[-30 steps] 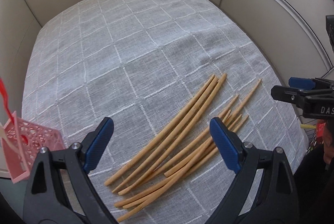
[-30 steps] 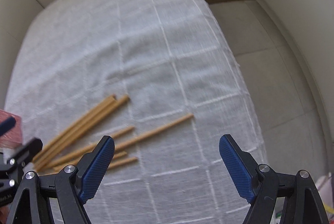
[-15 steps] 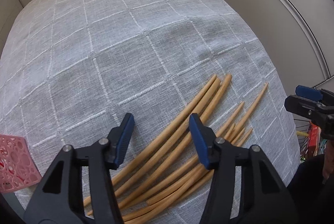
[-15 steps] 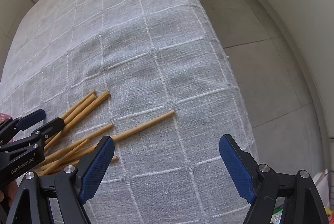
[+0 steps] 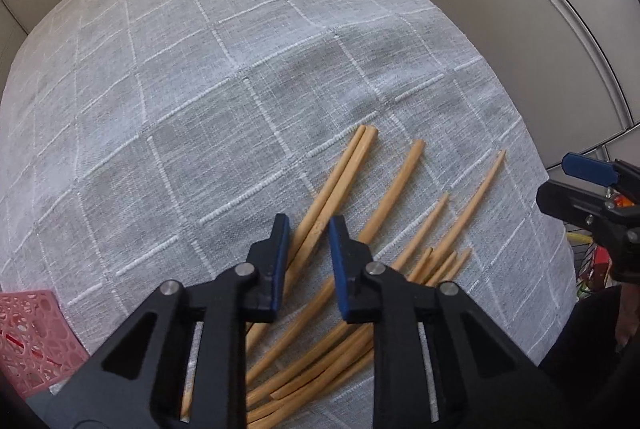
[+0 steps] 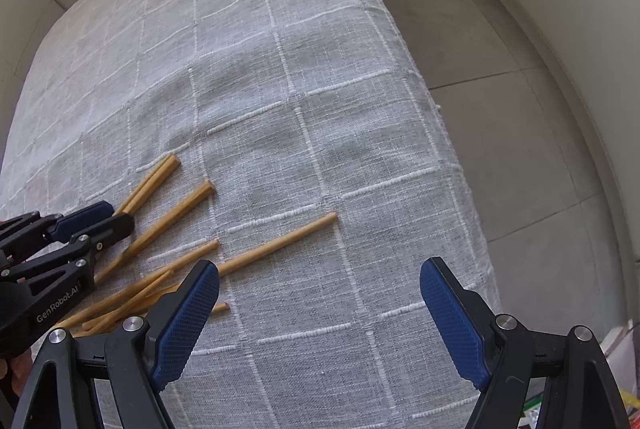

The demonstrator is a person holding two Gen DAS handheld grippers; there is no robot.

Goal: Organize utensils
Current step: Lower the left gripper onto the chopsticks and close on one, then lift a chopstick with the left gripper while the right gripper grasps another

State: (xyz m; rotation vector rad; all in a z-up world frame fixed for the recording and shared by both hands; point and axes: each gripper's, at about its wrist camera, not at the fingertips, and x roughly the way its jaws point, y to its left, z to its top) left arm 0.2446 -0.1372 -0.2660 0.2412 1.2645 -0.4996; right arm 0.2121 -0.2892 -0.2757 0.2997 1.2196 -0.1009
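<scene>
Chopsticks (image 5: 352,173) sprawl on the bench (image 5: 200,69); left fingers (image 5: 280,249) closing around two, right fingers (image 6: 188,321) spread wide over cloth

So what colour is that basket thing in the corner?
Pink, with a holey pattern. The basket shows best in the left wrist view.

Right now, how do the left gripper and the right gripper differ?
The left gripper has its jaws nearly together and closing around two wooden chopsticks; the right gripper stands wide open with only tablecloth between its jaws. The left one sits over the chopstick pile; the right one is off beside it, near the table's edge. Both have black frames and blue pads and point down at the table.
</scene>
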